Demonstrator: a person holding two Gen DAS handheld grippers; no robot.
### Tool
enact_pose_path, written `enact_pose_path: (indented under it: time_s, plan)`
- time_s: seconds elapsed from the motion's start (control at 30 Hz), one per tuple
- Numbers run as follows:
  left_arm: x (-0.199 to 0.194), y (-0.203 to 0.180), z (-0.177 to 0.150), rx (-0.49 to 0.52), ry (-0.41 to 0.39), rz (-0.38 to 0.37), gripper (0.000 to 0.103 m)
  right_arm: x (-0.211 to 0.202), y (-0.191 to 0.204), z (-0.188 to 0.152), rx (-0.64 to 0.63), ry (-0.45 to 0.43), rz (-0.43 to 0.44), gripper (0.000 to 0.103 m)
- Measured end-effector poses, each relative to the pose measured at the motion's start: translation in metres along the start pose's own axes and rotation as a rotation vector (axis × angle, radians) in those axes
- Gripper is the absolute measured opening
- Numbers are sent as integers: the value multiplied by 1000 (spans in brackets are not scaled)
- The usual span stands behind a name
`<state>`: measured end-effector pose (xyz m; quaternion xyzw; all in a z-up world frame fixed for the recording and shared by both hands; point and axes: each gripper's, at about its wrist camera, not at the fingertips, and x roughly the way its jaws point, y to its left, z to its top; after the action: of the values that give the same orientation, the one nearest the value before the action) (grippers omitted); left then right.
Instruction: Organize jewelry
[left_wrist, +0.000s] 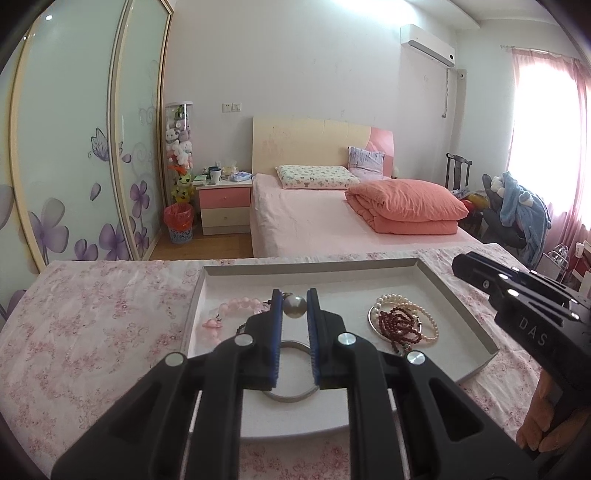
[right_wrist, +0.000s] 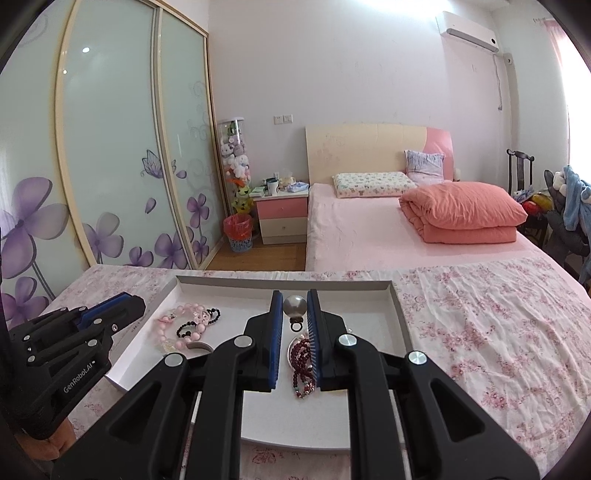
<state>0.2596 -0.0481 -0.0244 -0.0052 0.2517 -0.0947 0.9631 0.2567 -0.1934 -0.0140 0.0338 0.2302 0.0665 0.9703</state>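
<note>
Two grippers hover over tray (left_wrist: 461, 291) on floral tabletop (left_wrist: 92, 314). Left gripper (left_wrist: 294, 310) and right gripper (right_wrist: 294, 314): fingers spread, nothing pinched. Red bead strand (right_wrist: 301, 356) lies below right fingers; lower straight, close on one loop only.

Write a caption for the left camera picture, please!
Left tongs hover open over a white tray of pink, pearl and red bead bracelets.

"DAS" on the right claw (left_wrist: 466, 261) body, "GenRobot.AI" on the left claw (right_wrist: 122, 305) body
</note>
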Motion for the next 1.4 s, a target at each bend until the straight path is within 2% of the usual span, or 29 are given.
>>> enact_pose_path:
  time_s: [0.57,0.6,0.67,0.7,0.77,0.83,0.93,1.2,1.4]
  plan:
    - [36,0,-10,-19,72,-14,14,29,-6,-17,39,74,32,16]
    - [37,1,-11,-26,73,-13,14,30,-7,-17,42,77,34,17]
    - [38,4,-11,-35,80,-16,15,29,-9,-17,56,72,28,33]
    - [39,6,-11,-43,84,-18,16,27,-12,-16,65,66,24,35]
    - [38,13,-11,-66,88,-20,23,24,-16,-14,81,58,20,37]
    - [36,19,-10,-88,85,-16,26,22,-20,-12,94,53,15,37]
    - [29,28,-9,-112,83,-16,29,18,-25,-10,110,52,2,37]
    - [-10,46,-9,-131,59,15,37,-6,-21,-10,113,49,-2,48]
    - [-55,52,-18,-119,17,44,58,-45,-7,-15,81,33,6,68]
